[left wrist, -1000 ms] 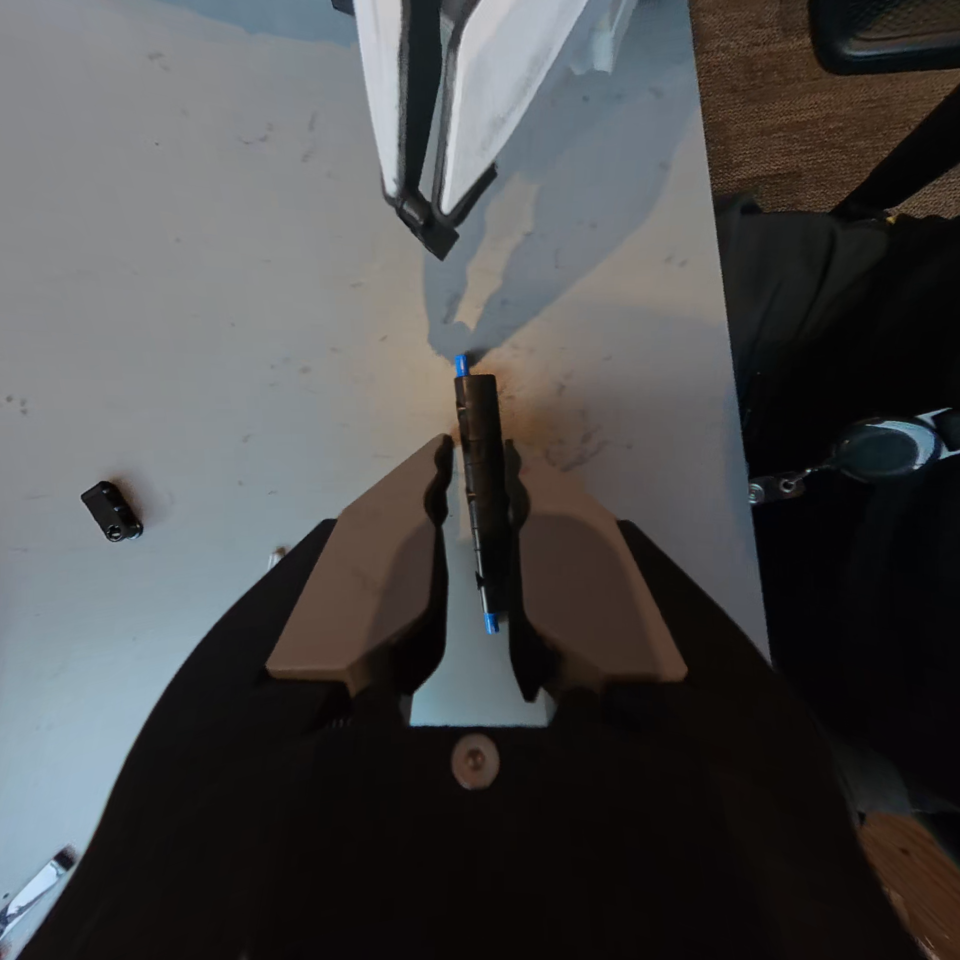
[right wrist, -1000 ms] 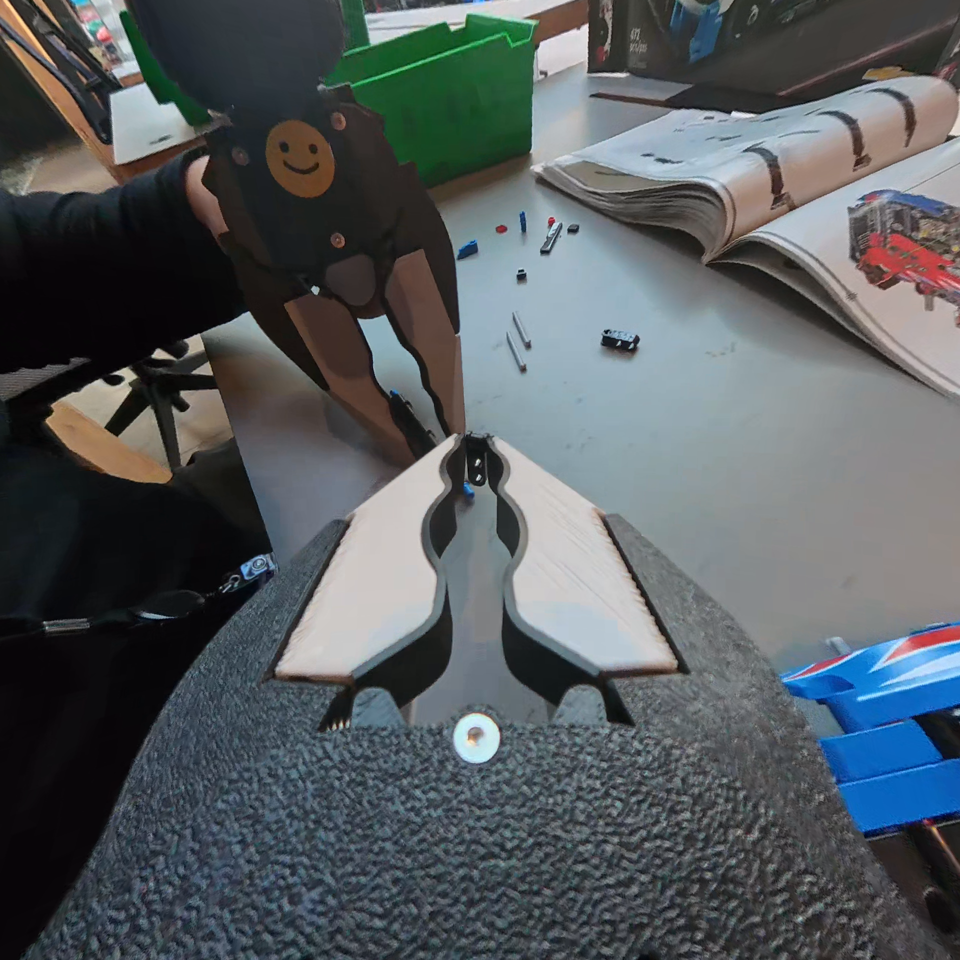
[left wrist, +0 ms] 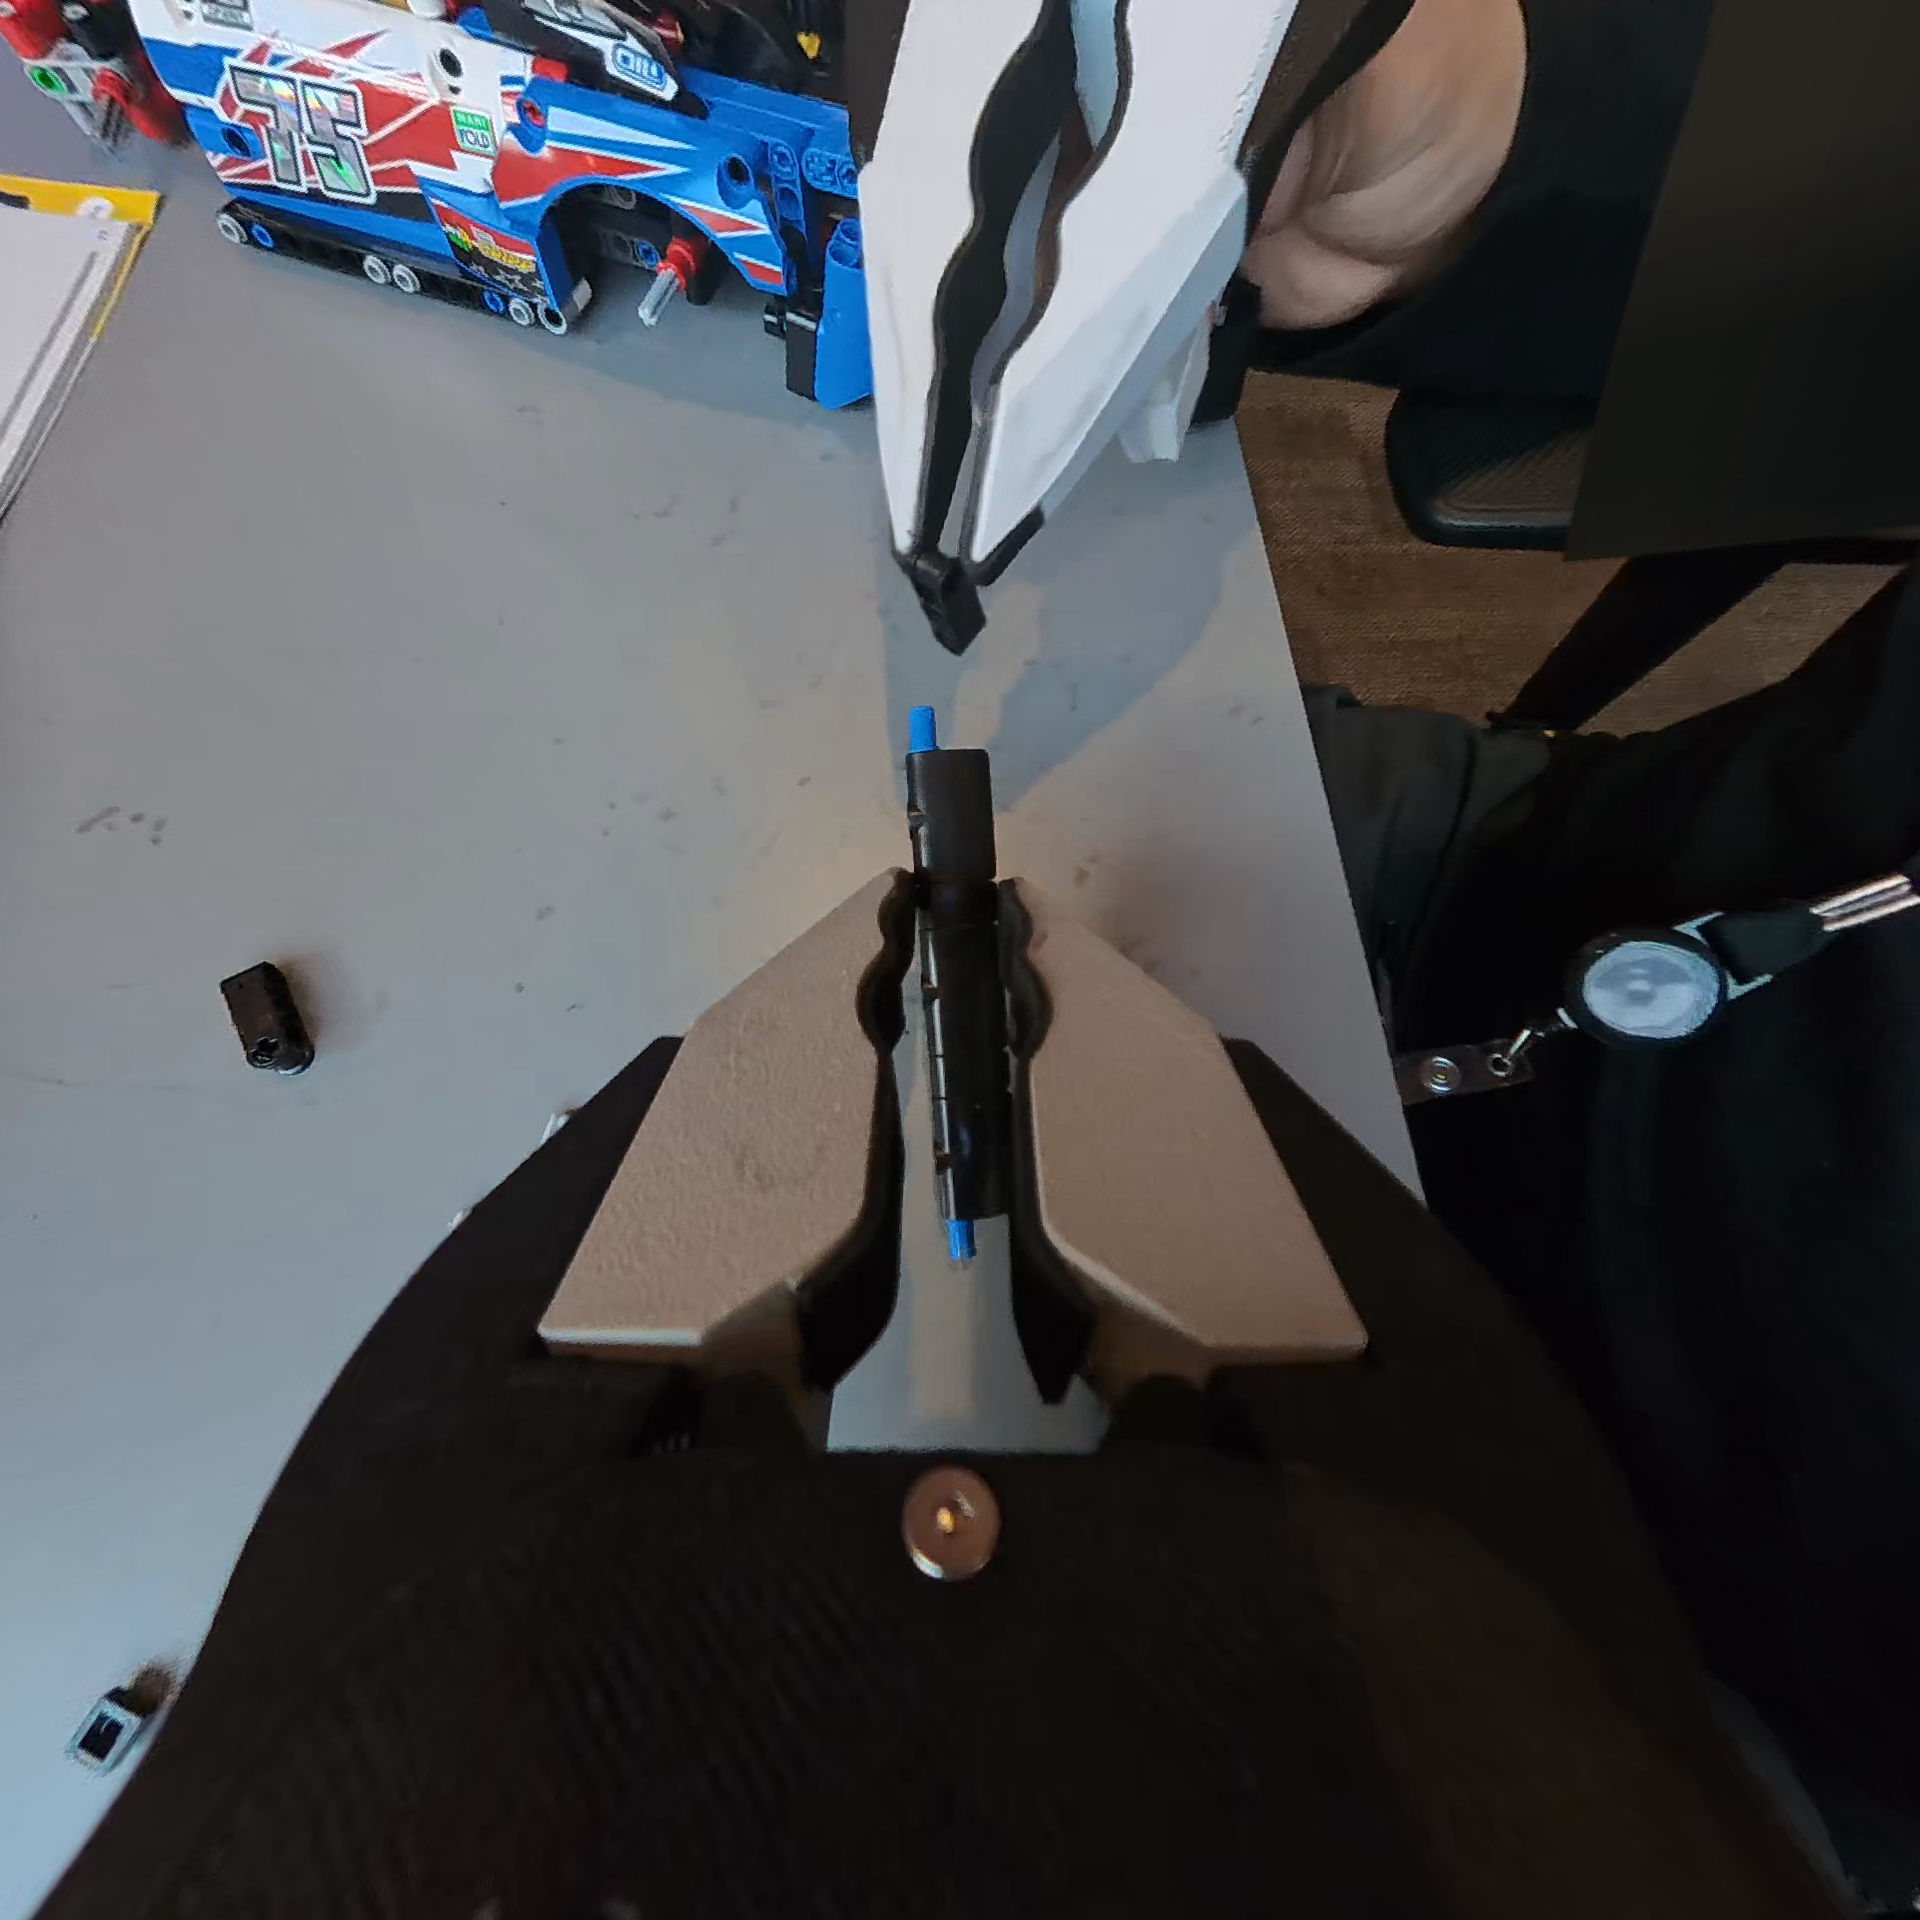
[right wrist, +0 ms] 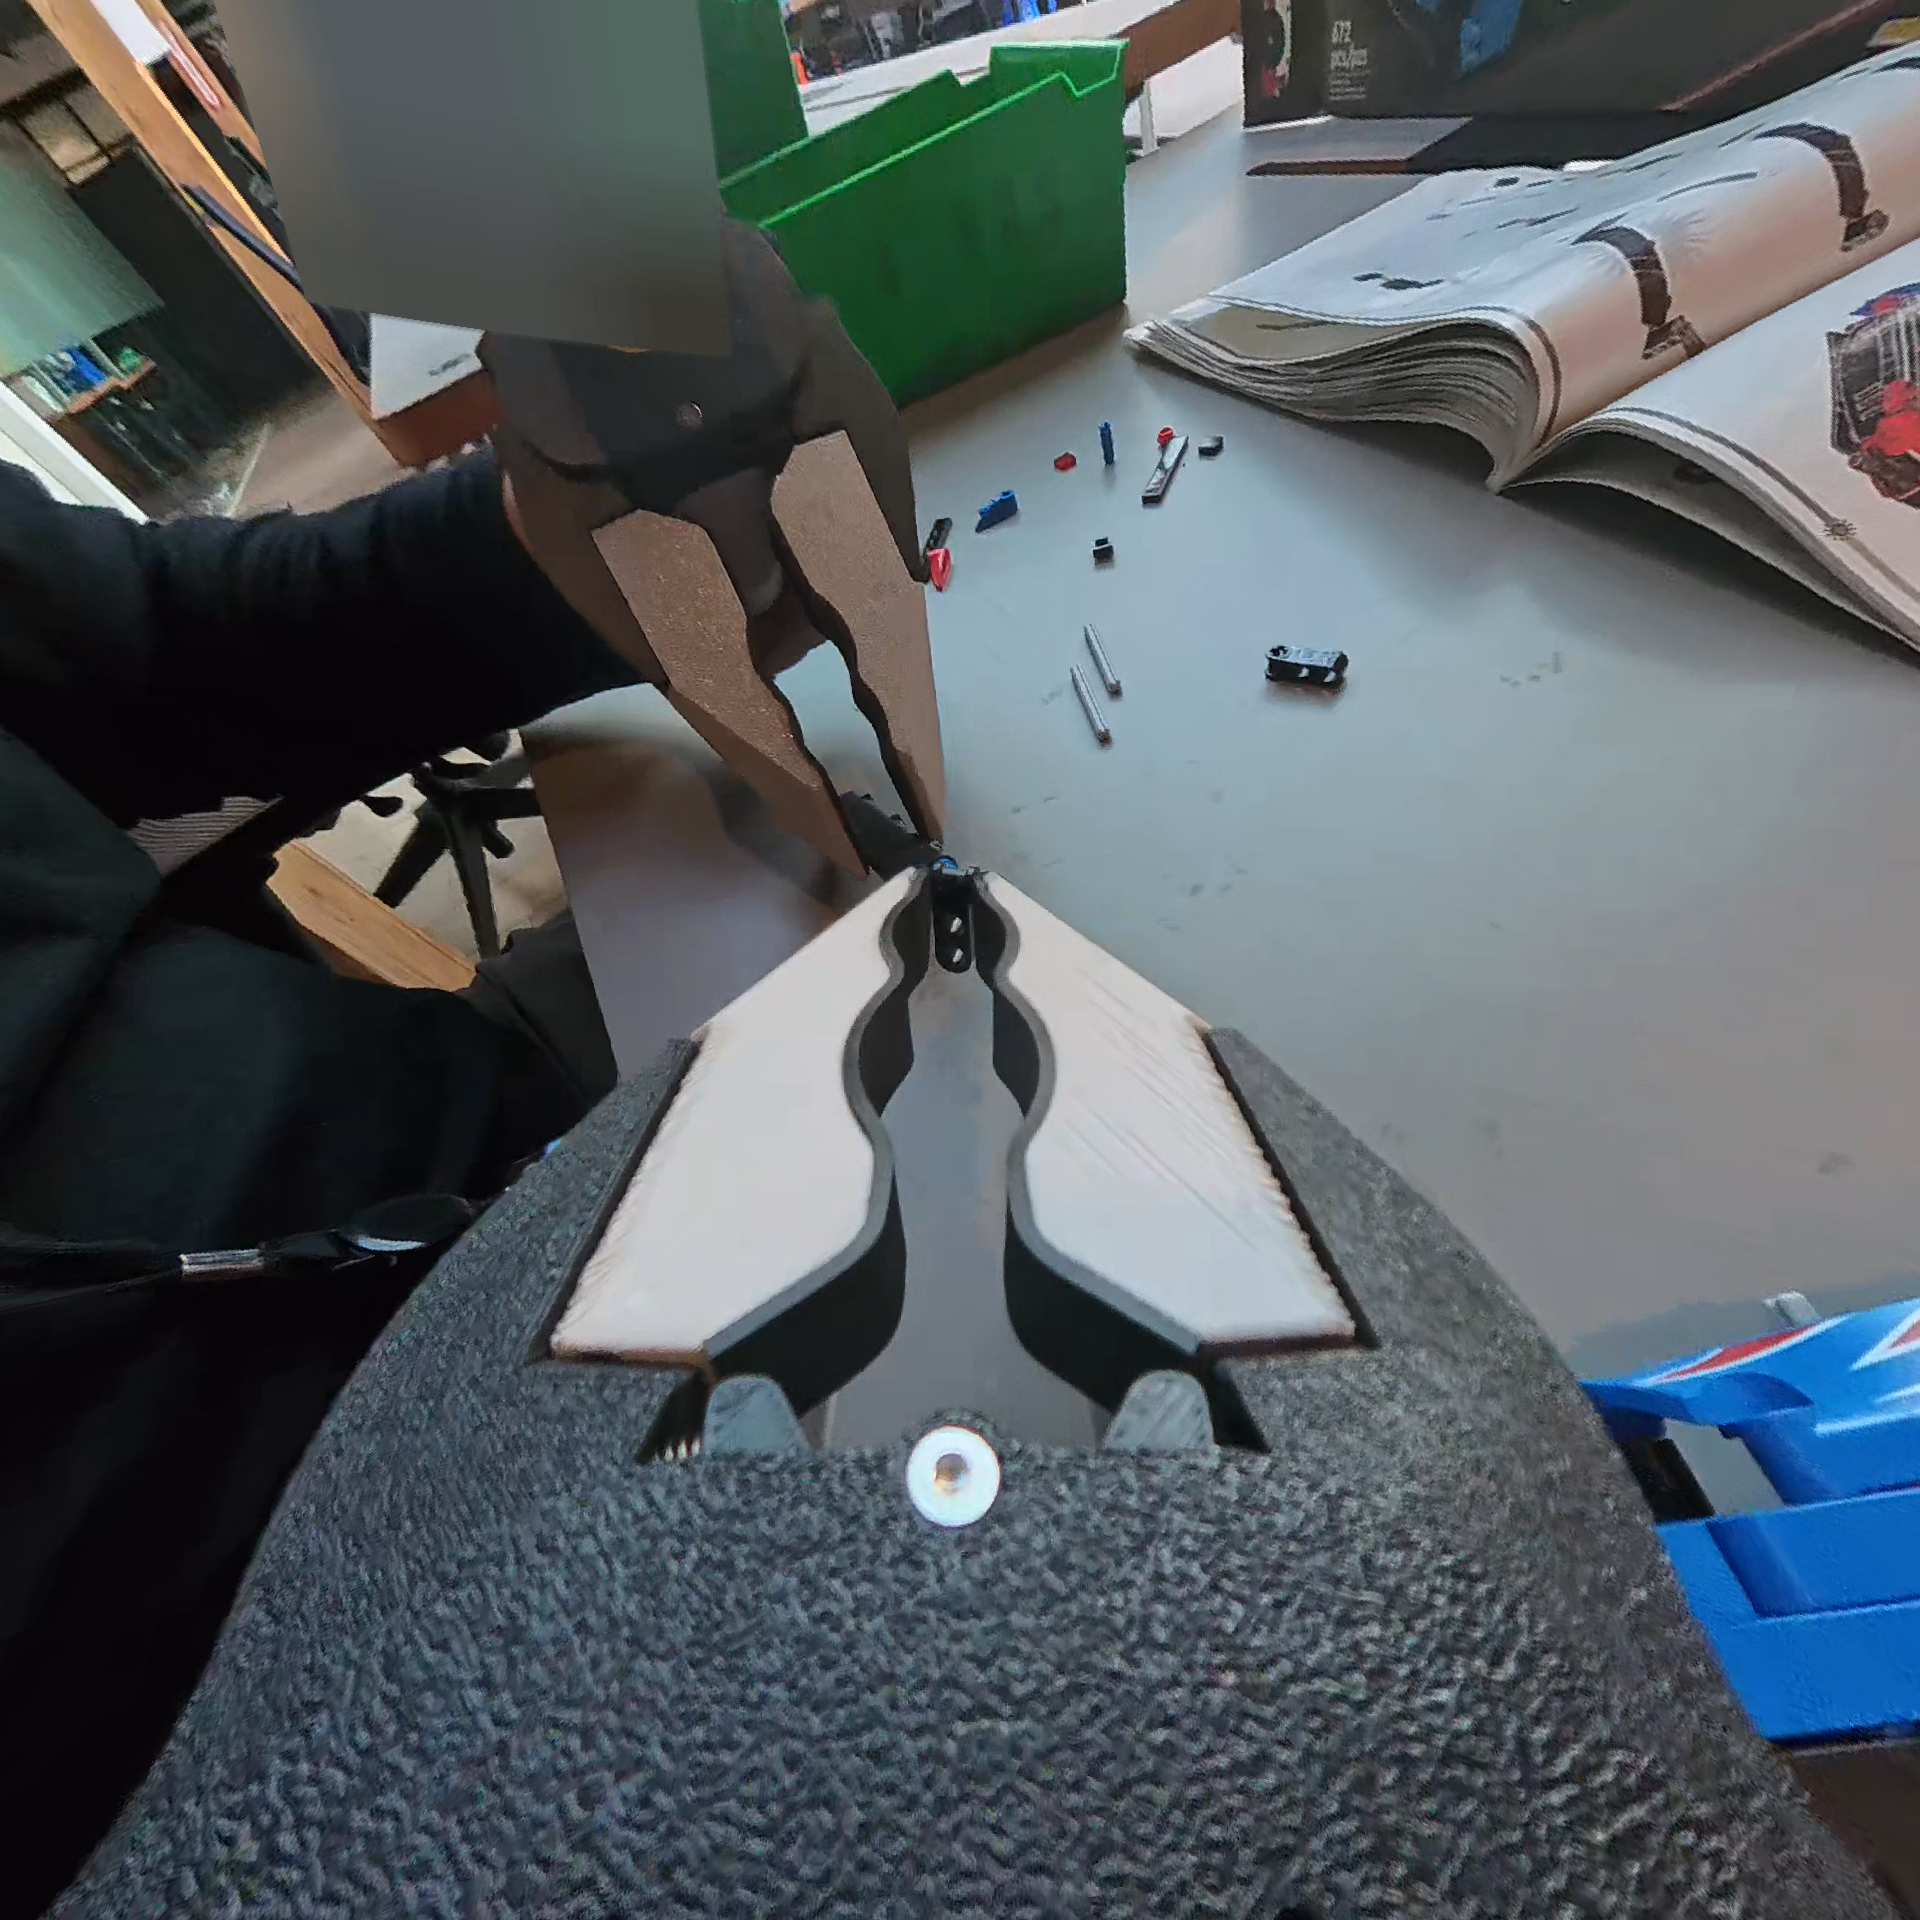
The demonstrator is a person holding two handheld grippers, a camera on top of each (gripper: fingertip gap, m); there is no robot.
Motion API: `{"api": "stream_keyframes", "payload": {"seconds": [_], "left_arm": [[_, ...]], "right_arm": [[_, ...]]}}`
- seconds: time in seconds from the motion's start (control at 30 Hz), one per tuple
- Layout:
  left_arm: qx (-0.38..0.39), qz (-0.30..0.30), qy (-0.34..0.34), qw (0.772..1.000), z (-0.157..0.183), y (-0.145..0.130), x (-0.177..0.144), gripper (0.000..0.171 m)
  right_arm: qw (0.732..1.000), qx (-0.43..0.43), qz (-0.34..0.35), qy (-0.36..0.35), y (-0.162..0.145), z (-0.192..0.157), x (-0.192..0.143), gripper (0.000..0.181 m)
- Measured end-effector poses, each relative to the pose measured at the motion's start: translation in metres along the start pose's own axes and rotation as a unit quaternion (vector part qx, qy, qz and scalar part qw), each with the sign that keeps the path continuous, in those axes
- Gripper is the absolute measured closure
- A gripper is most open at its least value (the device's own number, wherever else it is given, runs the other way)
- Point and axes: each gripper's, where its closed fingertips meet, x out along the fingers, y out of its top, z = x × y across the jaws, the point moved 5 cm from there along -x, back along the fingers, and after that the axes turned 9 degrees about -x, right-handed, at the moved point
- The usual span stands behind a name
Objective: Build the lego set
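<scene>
My left gripper [left wrist: 956,883] is shut on a black beam [left wrist: 961,997] with a blue pin [left wrist: 921,729] at its far end and another at its near end. My right gripper [right wrist: 948,875] is shut on a small black connector [right wrist: 952,925], which also shows at its white fingertips in the left wrist view [left wrist: 948,601], a short gap beyond the blue pin. In the right wrist view the left gripper [right wrist: 902,840] points down at the connector, tips almost touching. A blue, red and white race car model [left wrist: 499,156] stands at the far left.
A loose black piece [left wrist: 266,1018] lies left on the grey table [left wrist: 520,623]. Small parts and two grey axles [right wrist: 1093,681] lie ahead, with a black connector [right wrist: 1305,665], an open instruction book [right wrist: 1558,312] and a green bin [right wrist: 935,197]. The table edge runs on the right [left wrist: 1340,831]. Spacing between my two grippers at the tips: around 5 centimetres.
The left gripper has pulled up and back with its beam, so the car model now shows. The gap between the blue pin and the right gripper's connector looks about the same.
</scene>
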Motion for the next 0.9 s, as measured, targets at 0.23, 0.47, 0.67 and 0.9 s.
{"api": "stream_keyframes", "payload": {"seconds": [0.23,0.47,0.67,0.9], "left_arm": [[-0.033,0.022,-0.056,0.998,0.009,0.008,-0.003,0.16],[-0.027,0.056,-0.082,0.995,0.024,0.02,-0.018,0.16],[0.023,0.064,-0.085,0.994,0.047,0.034,-0.032,0.16],[0.056,0.059,-0.084,0.993,0.064,0.04,-0.037,0.16]], "right_arm": [[0.979,0.117,0.115,0.12,0.012,-0.001,-0.014,0.175],[0.952,0.099,0.199,0.211,0.026,-0.018,-0.027,0.175],[0.936,0.049,0.239,0.252,0.032,-0.032,-0.038,0.177],[0.943,-0.001,0.226,0.245,0.031,-0.041,-0.035,0.176]]}}
